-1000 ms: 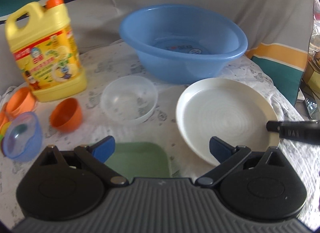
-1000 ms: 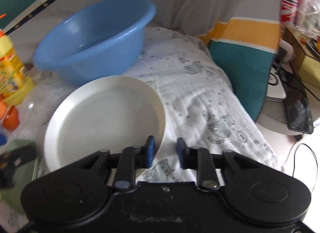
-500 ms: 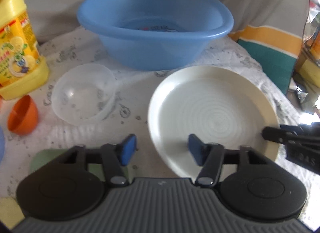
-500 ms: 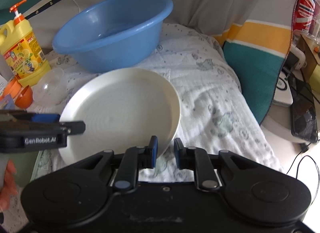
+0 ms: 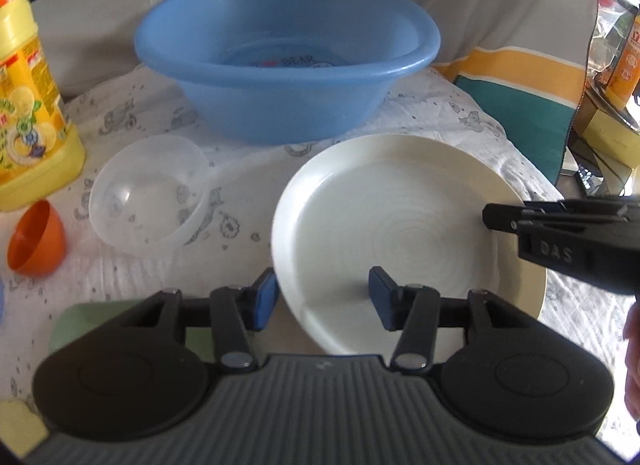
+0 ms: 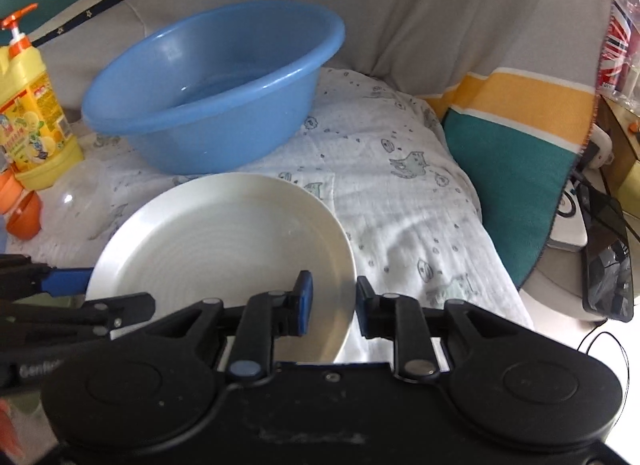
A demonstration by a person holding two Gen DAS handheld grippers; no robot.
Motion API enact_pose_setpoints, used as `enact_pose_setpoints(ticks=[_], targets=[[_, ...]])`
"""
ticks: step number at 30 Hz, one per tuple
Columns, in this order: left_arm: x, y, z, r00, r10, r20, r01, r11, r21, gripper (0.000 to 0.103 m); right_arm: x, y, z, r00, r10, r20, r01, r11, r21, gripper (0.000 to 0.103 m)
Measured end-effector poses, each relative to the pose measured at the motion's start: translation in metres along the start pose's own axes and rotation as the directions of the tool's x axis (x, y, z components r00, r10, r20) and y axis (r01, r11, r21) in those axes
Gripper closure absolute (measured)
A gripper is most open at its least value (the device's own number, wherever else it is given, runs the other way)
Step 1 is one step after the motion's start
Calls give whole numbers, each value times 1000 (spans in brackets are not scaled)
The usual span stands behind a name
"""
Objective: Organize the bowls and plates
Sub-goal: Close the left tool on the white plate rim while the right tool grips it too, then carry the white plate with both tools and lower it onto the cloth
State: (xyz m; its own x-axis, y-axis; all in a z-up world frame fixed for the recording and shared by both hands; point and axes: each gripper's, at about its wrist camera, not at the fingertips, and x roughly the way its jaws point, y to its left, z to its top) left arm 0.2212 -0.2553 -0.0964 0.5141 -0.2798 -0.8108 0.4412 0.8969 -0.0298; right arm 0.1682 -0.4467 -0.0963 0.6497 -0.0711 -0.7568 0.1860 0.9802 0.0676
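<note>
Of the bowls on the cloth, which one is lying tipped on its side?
The small orange bowl, left of the clear bowl. Its opening faces sideways, while the clear bowl and the big blue basin open upward.

The word "DEAR" is printed in dark letters on the inside floor of the blue basin [image 5: 288, 61] — the characters around it are too blurred to read. The right gripper [image 5: 560, 233] shows the raised letters "BAS" on its black side; the left gripper [image 6: 40, 349] carries white lettering beginning "Genrob" — the rest is hidden. The yellow detergent bottle [image 6: 36, 121] bears an unreadable label.
</note>
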Motion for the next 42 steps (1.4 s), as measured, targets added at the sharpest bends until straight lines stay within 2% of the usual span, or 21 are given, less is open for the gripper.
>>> enact_pose_setpoints(ticks=[9,15,19,30,36,42], targets=[[-51,1,-21,999,-15,28,14,1000,25,57,-56,12,-26,1000,26,16,-26,1000,0,79],[-100,25,-52,999,3,36,-4,1000,23,57,-94,46,-39,998,65,13,-64,997,-44,79],[-131,45,-76,999,35,37,-35,999,-17,53,-118,78,-49,994,111,3,-111,991,-70,79],[-209,121,-157,992,119,45,-110,980,-168,53,-169,186,-86,977,213,-24,-214,963,-166,79],[-248,164,-204,983,181,37,-167,956,-242,53,-181,246,-112,958,277,-74,-286,937,-199,79],[-275,207,-249,972,234,12,-217,920,-326,53,-187,310,-133,938,321,-135,-346,899,-269,79]])
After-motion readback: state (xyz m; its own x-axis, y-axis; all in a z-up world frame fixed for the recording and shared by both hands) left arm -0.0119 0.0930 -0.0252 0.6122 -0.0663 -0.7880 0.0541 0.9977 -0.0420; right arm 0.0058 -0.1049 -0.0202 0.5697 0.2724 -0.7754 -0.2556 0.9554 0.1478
